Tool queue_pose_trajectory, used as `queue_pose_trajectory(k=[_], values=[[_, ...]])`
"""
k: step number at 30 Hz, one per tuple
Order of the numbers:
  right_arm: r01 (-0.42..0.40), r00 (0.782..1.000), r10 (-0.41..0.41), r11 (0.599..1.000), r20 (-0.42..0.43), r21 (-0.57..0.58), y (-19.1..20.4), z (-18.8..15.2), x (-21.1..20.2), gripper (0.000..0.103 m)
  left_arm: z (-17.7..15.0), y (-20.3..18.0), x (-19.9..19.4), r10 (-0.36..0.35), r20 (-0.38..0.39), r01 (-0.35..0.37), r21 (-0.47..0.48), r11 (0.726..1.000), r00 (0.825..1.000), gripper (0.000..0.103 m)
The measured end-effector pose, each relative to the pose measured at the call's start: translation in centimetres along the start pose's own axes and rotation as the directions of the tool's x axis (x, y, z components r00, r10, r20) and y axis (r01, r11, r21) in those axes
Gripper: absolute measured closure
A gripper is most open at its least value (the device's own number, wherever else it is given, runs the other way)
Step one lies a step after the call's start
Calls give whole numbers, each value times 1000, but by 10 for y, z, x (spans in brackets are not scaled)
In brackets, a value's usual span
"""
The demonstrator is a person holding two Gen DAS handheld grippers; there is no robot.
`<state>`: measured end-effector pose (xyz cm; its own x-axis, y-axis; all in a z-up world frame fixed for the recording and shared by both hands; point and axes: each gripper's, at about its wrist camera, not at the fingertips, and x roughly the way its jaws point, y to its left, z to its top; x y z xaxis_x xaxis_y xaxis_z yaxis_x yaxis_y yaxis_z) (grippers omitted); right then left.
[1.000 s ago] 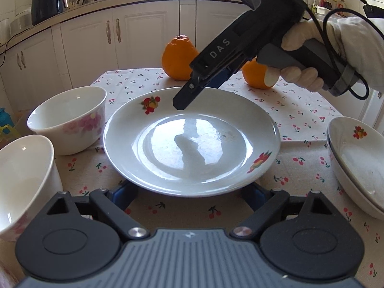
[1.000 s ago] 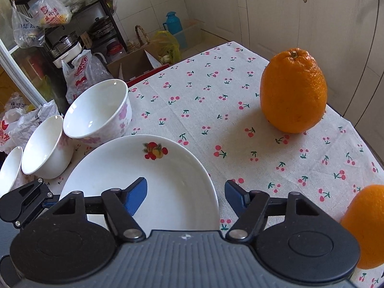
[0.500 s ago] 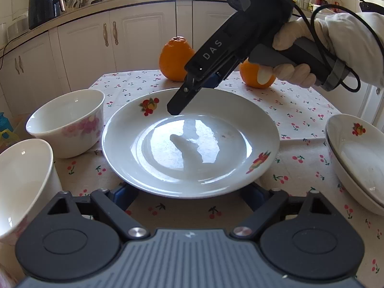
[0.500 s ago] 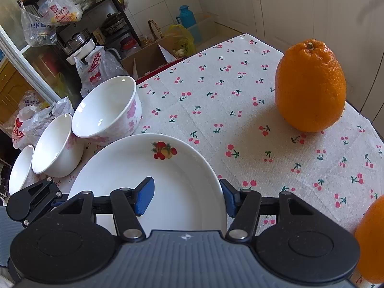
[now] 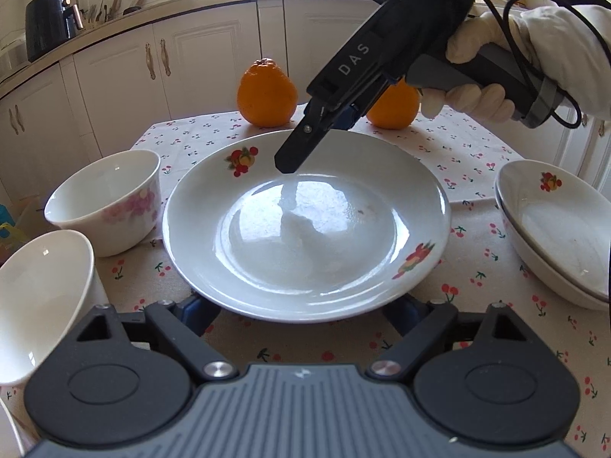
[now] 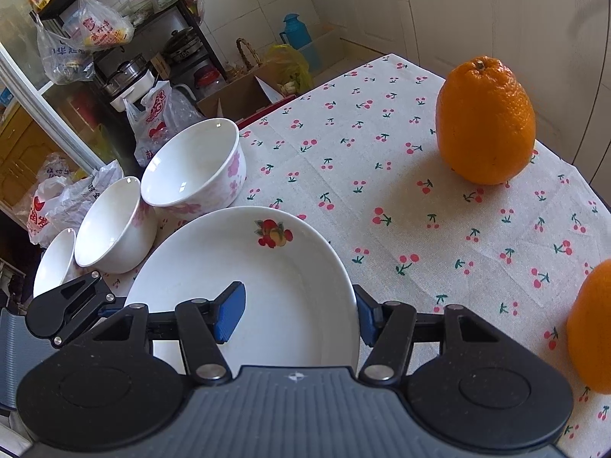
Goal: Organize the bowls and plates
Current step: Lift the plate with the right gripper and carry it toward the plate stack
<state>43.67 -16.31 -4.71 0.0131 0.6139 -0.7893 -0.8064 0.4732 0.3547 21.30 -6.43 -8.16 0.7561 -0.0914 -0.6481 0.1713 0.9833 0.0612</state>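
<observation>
On the table [image 5: 473, 141], two bowls [image 5: 103, 198] stand close together at about 9 o'clock from the big fruit-patterned plate [image 5: 305, 229], the nearer one almost touching its rim. The plate lies flat in the middle. The left hand-held gripper [image 5: 301, 312] stands wide, with its pads just beneath the rim at 6 o'clock and not pressing. The right hand-held gripper [image 6: 298, 316], held in a gloved hand [image 5: 477, 95], is drawn narrow astride the rim at about 12 o'clock, one pad over the well and one outside the edge, and looks to be pinching it. The step in hand seems to be taking up this plate to stack it. The next move probably calls for a level lift, then a carry toward 3 o'clock, where a stack of plates [image 5: 553, 229] waits apart. Two oranges [image 5: 267, 95] crowd 12 o'clock, and the table's edge runs close behind the stack, so the freest room is overhead
</observation>
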Motion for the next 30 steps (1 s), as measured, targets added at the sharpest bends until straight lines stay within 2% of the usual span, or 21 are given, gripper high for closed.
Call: queue_pose_trajectory(k=[15, 30], values=[[43, 996, -48, 997, 77, 59, 29, -49, -58, 38, 5, -22, -42, -101, 5, 101, 78, 992, 995, 13], [123, 977, -146, 981, 154, 147, 49, -115, -115, 38, 6, -58, -72, -218, 9, 213, 173, 962, 976, 13]])
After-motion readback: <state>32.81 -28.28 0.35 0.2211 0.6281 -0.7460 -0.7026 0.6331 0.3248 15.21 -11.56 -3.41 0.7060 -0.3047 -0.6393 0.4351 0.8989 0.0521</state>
